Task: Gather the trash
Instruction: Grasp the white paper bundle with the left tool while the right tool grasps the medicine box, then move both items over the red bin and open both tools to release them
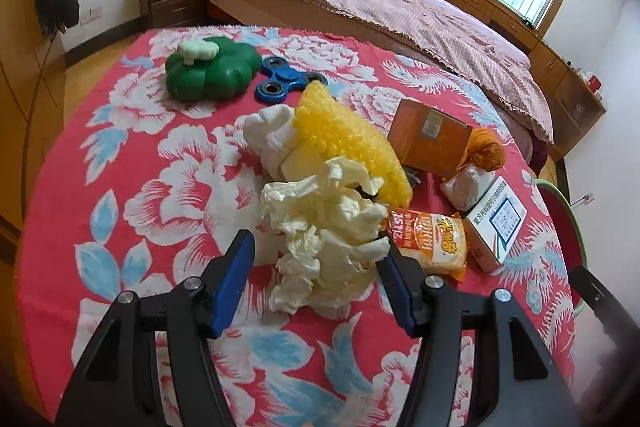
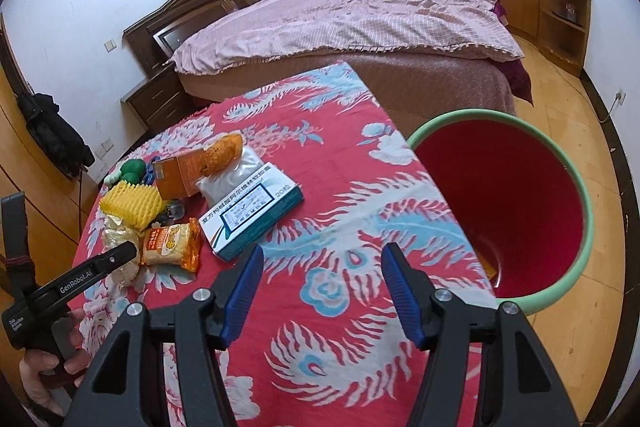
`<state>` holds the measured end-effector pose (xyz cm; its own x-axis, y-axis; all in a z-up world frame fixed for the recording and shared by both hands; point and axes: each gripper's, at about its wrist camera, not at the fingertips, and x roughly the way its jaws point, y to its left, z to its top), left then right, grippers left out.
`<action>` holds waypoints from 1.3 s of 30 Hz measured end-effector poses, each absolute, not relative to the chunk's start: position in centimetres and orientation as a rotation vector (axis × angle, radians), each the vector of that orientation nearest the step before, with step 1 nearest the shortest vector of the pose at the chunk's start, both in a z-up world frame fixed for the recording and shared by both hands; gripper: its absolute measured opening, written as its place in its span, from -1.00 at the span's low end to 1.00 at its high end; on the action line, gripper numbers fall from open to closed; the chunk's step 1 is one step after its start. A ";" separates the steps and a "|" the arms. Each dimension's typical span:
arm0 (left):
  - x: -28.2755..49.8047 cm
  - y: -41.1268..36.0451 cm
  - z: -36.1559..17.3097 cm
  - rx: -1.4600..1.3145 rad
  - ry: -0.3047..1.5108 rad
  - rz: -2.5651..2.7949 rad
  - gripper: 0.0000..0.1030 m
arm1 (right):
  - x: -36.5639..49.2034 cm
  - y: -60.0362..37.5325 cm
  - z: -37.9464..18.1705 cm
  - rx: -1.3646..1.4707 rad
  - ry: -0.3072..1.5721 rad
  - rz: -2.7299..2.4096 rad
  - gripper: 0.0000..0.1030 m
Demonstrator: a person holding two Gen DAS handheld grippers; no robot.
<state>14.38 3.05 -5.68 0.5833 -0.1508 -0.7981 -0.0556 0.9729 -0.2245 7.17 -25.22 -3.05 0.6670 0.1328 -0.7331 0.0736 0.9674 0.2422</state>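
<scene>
With the crumpled tissue wad [image 1: 324, 227] sitting right between the blue pads, ready for the pinch. Left gripper [image 1: 316, 267] about half open, nothing held, paper bulging into the gap but not squeezed; right-hand pad [image 1: 394, 279] brushing the wad's edge, left-hand one just clear. Best done by easing forward and down so both pads straddle the thickest part, then closing slowly, because loose paper compresses and slips. Worth keeping clear of the orange snack packet [image 1: 434, 239] just beyond the right fingertip, and of the yellow foam net [image 1: 348, 135] ahead of the tips. Over on the other side, right gripper [image 2: 322, 281] half open too, empty, hovering above bare tablecloth [image 2: 340, 187]; medicine box [image 2: 252, 211] just ahead of its left pad, red bin [image 2: 576, 163] off beyond its right pad, mouth gaping beside the table edge. Likely drop point, that bin.
</scene>
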 end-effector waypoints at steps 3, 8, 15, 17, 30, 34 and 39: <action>14.6 3.3 -6.2 -0.254 0.956 -0.061 0.17 | 7.8 -24.4 -3.3 0.254 0.856 0.044 0.25; 14.6 3.6 -6.4 -0.276 0.951 -0.092 -0.15 | 8.6 -23.2 -3.5 0.239 0.865 0.058 0.25; 13.8 5.0 -5.5 -0.302 0.914 -0.095 -0.33 | 10.1 -20.9 -3.9 0.253 0.883 0.088 0.36; 13.6 5.4 -5.1 -0.314 0.900 -0.091 -0.33 | 10.6 -20.4 -4.0 0.260 0.886 0.092 0.44; 12.3 7.6 -2.7 -0.344 0.820 -0.083 -0.33 | 14.4 -17.1 -5.2 0.253 0.932 0.035 0.72; 12.3 7.7 -3.0 -0.350 0.829 -0.084 -0.33 | 15.2 -16.3 -5.6 0.223 0.939 0.005 0.72; 12.2 7.5 -3.5 -0.351 0.843 -0.089 -0.33 | 15.6 -15.9 -6.3 0.195 0.942 -0.033 0.72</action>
<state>12.22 7.54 -3.50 0.6656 -0.2146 -0.7148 -0.0613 0.9388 -0.3389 15.63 -15.93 -6.28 0.5894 0.0567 -0.8059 0.1135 0.9818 0.1521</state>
